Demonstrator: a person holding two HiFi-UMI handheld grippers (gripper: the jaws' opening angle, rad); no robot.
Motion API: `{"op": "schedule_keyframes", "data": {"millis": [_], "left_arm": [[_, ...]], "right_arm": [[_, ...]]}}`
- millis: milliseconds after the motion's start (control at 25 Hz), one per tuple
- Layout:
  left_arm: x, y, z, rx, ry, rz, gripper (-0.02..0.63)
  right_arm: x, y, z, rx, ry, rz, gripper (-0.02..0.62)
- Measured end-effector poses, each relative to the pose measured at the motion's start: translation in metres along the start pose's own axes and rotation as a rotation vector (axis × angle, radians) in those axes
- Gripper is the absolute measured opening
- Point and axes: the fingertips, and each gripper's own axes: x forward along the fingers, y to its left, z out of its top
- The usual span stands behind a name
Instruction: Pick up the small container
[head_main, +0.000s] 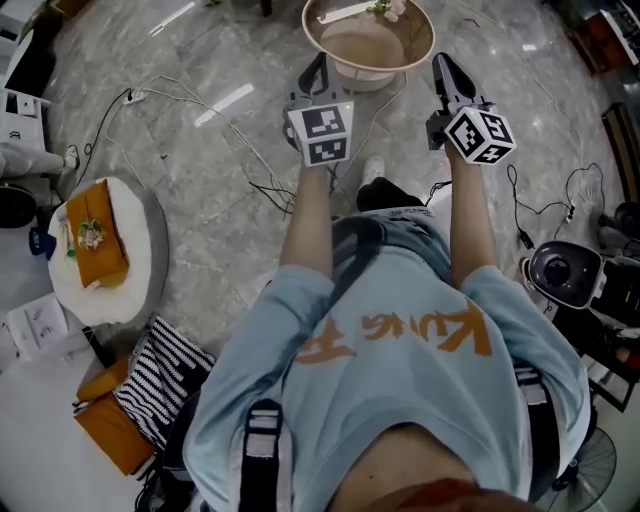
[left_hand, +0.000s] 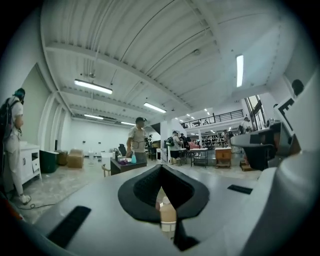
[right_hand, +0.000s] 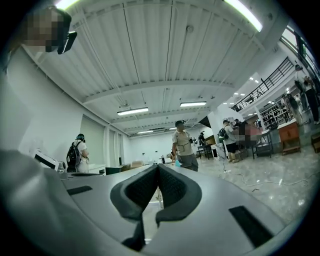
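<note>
The small container (left_hand: 167, 216), a beige bottle with a pale cap, is showing in the slot just under the tips of our left hand-held gripper (left_hand: 161, 167). It is standing upright with its cap up, so its long axis is running vertically.

We are holding both tools out level over the near edge of the round counter (head_main: 424, 45). Both sets of jaws are closed tip to tip. Nothing is sitting between the jaws of the right hand-held gripper (right_hand: 158, 167), where only pale background is showing through the gap.

We are reading the container as standing on the counter beyond the left jaws, dead ahead and slightly below their line, rather than pinched in them. That view does not settle it outright. In the head view the left tool (head_main: 316, 62) is covering the spot, so we are not finding the container there.

On that reading the left hand is the nearer one, and the right one (head_main: 442, 62) is hanging off to the side. In our judgement the left jaws are needing to open before they can close across the body below the cap.
</note>
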Motion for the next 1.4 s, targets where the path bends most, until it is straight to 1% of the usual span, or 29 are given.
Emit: {"op": "schedule_keyframes", "data": {"millis": [120,240,440,600,680,760,840,1000,1160,1400], "left_arm": [[0.009,0.003,0.005,-0.014,-0.007,0.005,0.024],[0.021,0.005,0.009,-0.021,-0.010,0.004,0.023],[0.051,0.012,0.004,-0.028,0.003,0.014,0.023],[0.083,0.005,-0.003,-0.019,0.025,0.003,0.023],[0.101,0.003,-0.010,-0.013,0.046,0.006,0.023],[0.120,0.000,-0.017,0.018,0.065,0.007,0.023],[0.144,-0.005,-0.025,0.046,0.086,0.003,0.023],[0.202,-0.019,-0.043,0.035,0.138,0.000,0.023],[0.266,-0.037,-0.059,0.077,0.200,-0.020,0.023],[0.366,-0.048,-0.066,0.071,0.250,-0.020,0.023]], "right_arm": [[0.009,-0.004,0.010,-0.014,-0.008,0.004,0.012],[0.019,-0.016,0.014,-0.003,-0.019,-0.004,0.012],[0.043,-0.030,-0.001,-0.002,0.008,0.002,0.012],[0.064,-0.064,-0.007,0.040,0.004,-0.024,0.012],[0.075,-0.079,-0.016,0.050,0.022,-0.028,0.012],[0.089,-0.093,-0.027,0.052,0.047,-0.027,0.012],[0.106,-0.112,-0.037,0.066,0.067,-0.032,0.012],[0.142,-0.161,-0.056,0.082,0.111,-0.038,0.012],[0.181,-0.218,-0.073,0.121,0.148,-0.056,0.012],[0.256,-0.293,-0.077,0.158,0.151,-0.056,0.012]]}}
